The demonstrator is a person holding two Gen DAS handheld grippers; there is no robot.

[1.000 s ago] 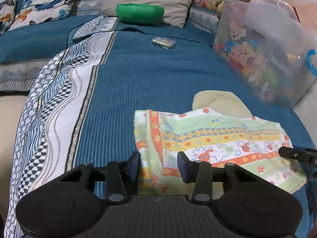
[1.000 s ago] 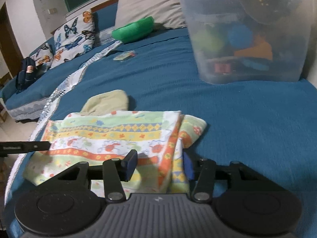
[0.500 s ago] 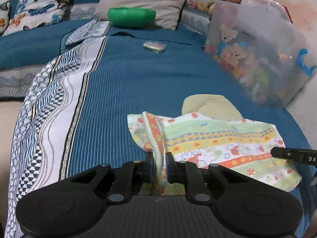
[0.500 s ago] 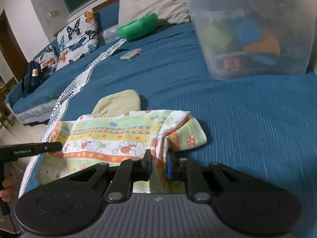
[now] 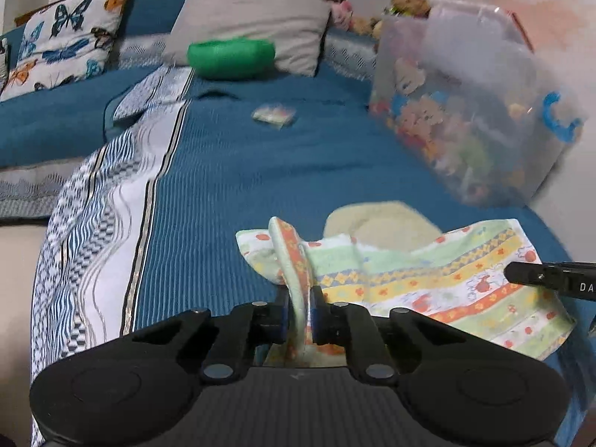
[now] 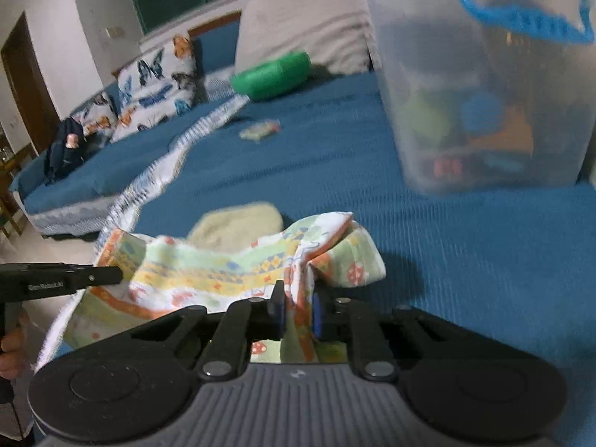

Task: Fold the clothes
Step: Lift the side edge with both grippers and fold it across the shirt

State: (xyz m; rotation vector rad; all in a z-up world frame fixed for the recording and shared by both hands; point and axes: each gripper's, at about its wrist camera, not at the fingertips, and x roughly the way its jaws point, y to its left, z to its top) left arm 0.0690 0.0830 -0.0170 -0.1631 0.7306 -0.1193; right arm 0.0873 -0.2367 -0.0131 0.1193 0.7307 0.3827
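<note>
left tool (image 5: 298,311): clenched on the near left edge of the printed cloth, a ridge of fabric pinched up between the pads; jaws have just been closing.
right tool (image 6: 296,313): clenched on the near right edge of the same cloth, fabric bunched and standing up in the grip; jaws have just been closing too.
printed cloth (image 5: 439,279): striped, with orange, yellow and green bands and small cartoon figures; on the bed near its front edge, both gripped ends raised, the middle sagging onto the cover.
beige cloth (image 5: 380,219): just behind the printed cloth, partly under its far edge, flat on the bed.
bed cover (image 5: 260,171): ribbed blue, with a white and blue patterned band along the left side.
plastic packet (image 5: 275,114): small, mid-bed, well apart from the cloths; blurred.
storage bin (image 5: 469,111): translucent, blue handle, bear print; on the right of the bed, beyond the cloths; colourful contents, cannot tell what.
green roll (image 5: 231,57): far end, against the grey pillow (image 5: 253,18).
butterfly pillow (image 5: 67,43): far left.
</note>
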